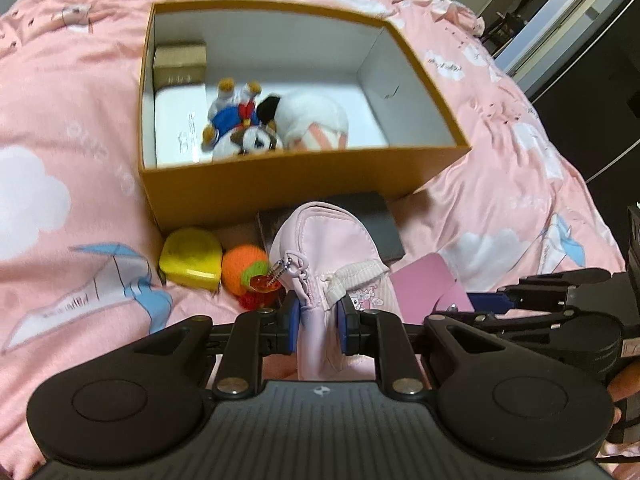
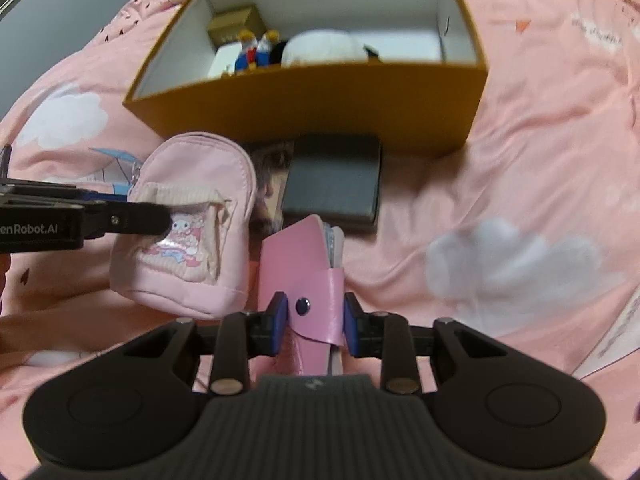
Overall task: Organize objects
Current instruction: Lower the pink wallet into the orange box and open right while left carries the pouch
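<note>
On a pink bedspread (image 1: 72, 92) printed with white clouds stands an open orange box (image 1: 280, 184) with white inner walls. At 12 o'clock from both grippers, the box holds a small gold carton (image 1: 180, 62) in its far-left corner, a flat white packet (image 1: 180, 120) beneath it, a plush doll in blue and red (image 1: 234, 114) and a white plush toy (image 1: 308, 118).

Left gripper (image 1: 318, 326): its 2 blue-padded fingers (image 1: 293, 330) are clenched on the lower edge of a pink mini backpack (image 1: 324, 248), which hangs upright; a red charm on a bead chain (image 1: 266, 282) dangles from its zipper. In the right wrist view the same backpack (image 2: 192, 220) shows its cartoon-printed front pocket, pinched by the left gripper entering from 9 o'clock.

Right gripper (image 2: 316, 322): its fingers (image 2: 278, 314) grasp a pink snap-flap wallet (image 2: 300, 268), held edge-up, with paper visible in its open top.

Outside the box, against its near wall: a dark flat case (image 2: 334, 178) lying on a photo card (image 2: 270, 178); at 10 o'clock in the left wrist view, a yellow tape measure (image 1: 192, 258) touching an orange-and-green knitted ball (image 1: 244, 270).
</note>
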Demonstrator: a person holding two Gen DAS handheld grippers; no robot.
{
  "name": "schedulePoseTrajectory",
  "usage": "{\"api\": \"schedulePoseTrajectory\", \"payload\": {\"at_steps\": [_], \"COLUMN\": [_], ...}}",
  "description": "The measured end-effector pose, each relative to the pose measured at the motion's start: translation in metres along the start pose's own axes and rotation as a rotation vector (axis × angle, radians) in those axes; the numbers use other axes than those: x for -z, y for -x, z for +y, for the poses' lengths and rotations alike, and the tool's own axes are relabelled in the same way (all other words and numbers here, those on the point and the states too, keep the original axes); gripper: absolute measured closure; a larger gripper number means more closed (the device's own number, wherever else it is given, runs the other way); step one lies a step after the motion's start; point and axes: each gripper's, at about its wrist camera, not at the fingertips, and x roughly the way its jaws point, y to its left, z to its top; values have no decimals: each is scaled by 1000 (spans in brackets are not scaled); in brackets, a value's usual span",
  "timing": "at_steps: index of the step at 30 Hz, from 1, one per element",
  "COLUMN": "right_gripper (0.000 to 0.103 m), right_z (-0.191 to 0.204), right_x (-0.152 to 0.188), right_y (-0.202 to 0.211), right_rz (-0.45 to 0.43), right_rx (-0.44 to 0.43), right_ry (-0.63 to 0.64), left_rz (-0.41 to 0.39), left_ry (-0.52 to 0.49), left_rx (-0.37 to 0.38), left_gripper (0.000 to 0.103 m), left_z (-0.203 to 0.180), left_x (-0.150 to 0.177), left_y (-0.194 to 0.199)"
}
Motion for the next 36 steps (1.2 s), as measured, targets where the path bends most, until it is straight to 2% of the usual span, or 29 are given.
{"api": "schedulePoseTrajectory", "payload": {"at_steps": [7, 11, 14, 19, 21, 23, 28, 32, 36], "right_gripper": [72, 72, 72, 72, 72, 72, 72, 72, 72], "right_z": [0, -8, -17, -32, -37, -40, -39, -40, -36], "right_x": [-23, -40, -57, -96, -114, -131, -161, -165, -164], "right_y": [33, 56, 77, 93, 87, 73, 13, -28, -49], "right_rz": [-103, -180, -256, -384, -398, -383, -266, -177, -125], "right_rx": [36, 22, 6, 37, 56, 78, 185, 267, 303], "right_ry": [24, 18, 4, -21, -32, -32, 10, 29, 50], "left_rz": [-79, -148, -205, -268, -277, -269, -230, -199, -178], "left_ry": [-50, -53, -59, -63, -62, -58, -38, -24, -21], "left_rx": [31, 52, 36, 25, 13, 4, -29, -18, -22], "left_gripper": [82, 82, 82, 82, 82, 82, 82, 82, 82], "left_z": [-12, -14, -14, -13, -12, -9, 5, 15, 20], "left_x": [-19, -38, -57, -92, -105, -115, -129, -131, -133], "left_y": [30, 49, 59, 55, 44, 29, -8, -29, -42]}}
